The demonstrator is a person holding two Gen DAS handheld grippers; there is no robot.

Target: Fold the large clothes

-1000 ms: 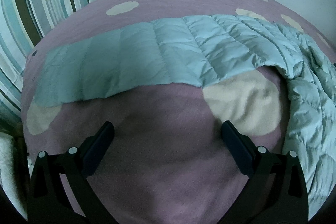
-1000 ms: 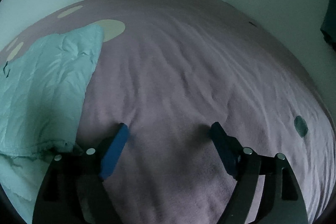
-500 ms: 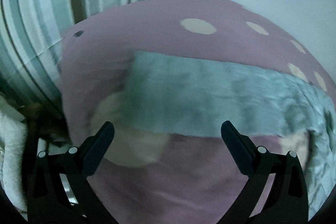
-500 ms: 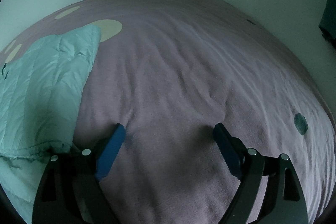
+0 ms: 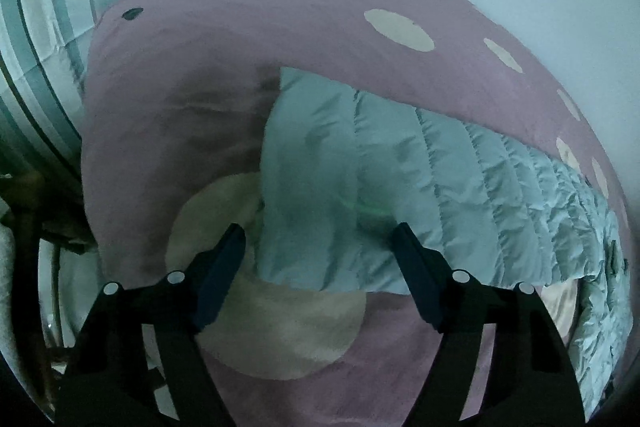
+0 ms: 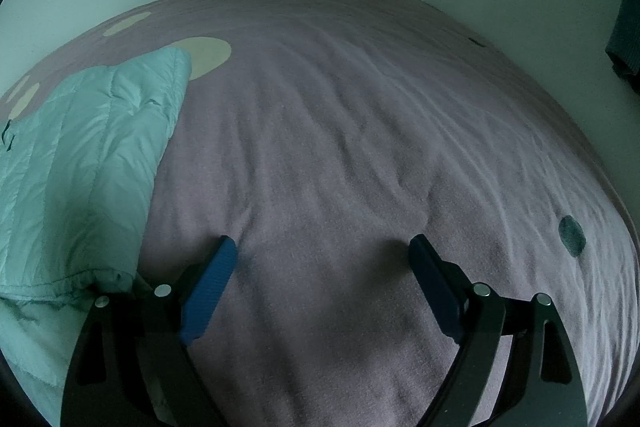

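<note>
We judge the sleeve fold is in hand: our left tool (image 5: 318, 247), wide open and empty, straddles the quilted jacket's (image 5: 420, 195) cuff on the bed (image 6: 340, 147); it must close, while our right tool (image 6: 322, 259), likewise wide open and empty, waits with the jacket at nine o'clock.

Plenty of bare purple blanket (image 6: 360, 147) ahead of the right gripper (image 6: 322, 251), whose jaws are spread wide with nothing between them, and the only thing close is the quilted jacket (image 6: 88, 155) off to its left. On the other side, the left gripper (image 5: 318, 239) is open too, but the jacket's sleeve end (image 5: 312, 195) lies right between its fingers, with a striped curtain (image 5: 48, 39) crowding the bed's far edge.
</note>
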